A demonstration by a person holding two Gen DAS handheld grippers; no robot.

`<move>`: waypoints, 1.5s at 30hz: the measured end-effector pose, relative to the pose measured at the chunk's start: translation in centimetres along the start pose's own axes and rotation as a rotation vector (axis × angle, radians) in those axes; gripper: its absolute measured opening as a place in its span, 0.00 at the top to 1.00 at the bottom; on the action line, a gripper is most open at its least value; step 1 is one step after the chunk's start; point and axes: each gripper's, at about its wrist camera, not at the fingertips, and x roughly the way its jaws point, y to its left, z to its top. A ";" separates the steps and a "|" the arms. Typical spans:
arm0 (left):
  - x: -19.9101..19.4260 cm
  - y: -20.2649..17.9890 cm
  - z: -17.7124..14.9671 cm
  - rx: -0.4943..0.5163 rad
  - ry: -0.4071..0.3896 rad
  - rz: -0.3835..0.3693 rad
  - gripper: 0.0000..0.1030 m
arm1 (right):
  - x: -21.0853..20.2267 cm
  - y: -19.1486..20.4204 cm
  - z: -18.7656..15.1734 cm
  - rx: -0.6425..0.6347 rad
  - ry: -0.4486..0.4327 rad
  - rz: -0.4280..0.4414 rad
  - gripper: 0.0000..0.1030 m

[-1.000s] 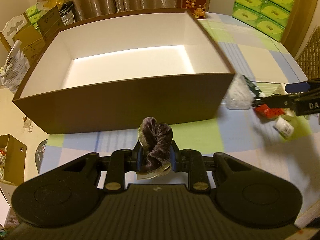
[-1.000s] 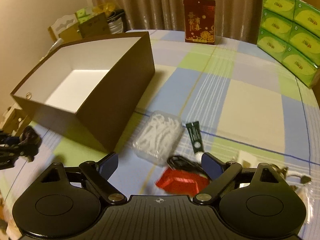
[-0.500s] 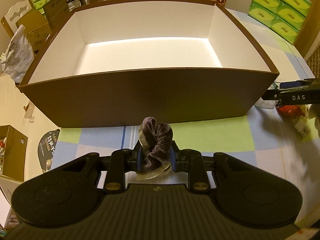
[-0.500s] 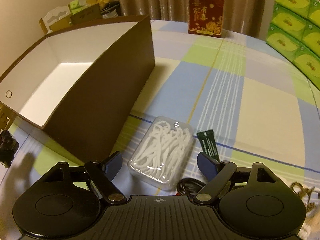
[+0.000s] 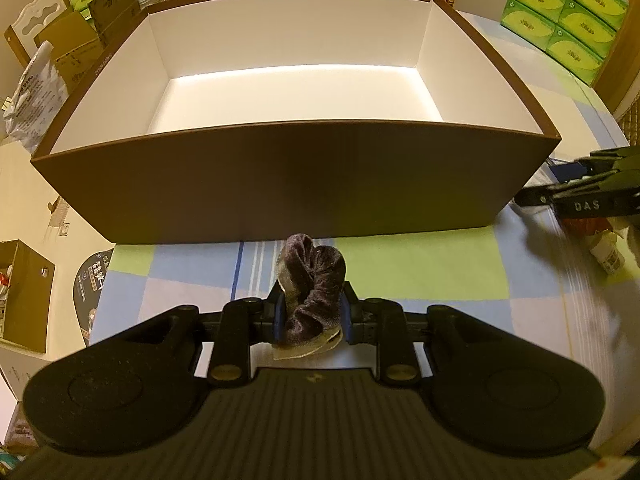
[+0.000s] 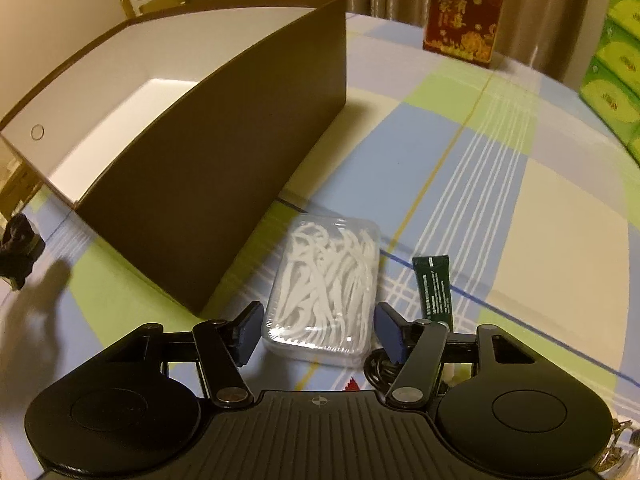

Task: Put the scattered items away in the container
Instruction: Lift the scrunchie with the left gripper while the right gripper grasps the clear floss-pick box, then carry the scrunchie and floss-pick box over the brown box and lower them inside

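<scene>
Floss-pick case [image 6: 325, 288] sits between closing right claw [image 6: 316, 330].

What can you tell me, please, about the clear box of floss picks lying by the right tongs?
The floss box is a clear, flat plastic case with rounded corners, lid shut, packed with white floss picks. It lies flat on the checked tablecloth, just off the brown container's near corner, apart from it. A dark green tube lies alongside. The right tongs straddle its near end, closing; both pads seem still clear of its sides.
</scene>
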 end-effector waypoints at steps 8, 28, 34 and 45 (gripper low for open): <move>-0.3 -0.2 -0.2 -0.003 -0.007 0.003 0.79 | 1.4 0.3 0.4 -0.001 0.007 -0.030 0.44; -1.9 0.3 0.5 0.014 -0.057 0.000 0.79 | -3.7 1.8 0.5 -0.023 -0.043 -0.021 0.47; -3.1 0.2 0.7 0.027 -0.083 -0.009 0.79 | -7.2 2.2 0.8 -0.007 -0.102 -0.029 0.47; -6.3 0.4 2.0 0.053 -0.147 -0.033 0.79 | -11.5 5.7 3.4 -0.040 -0.220 0.031 0.47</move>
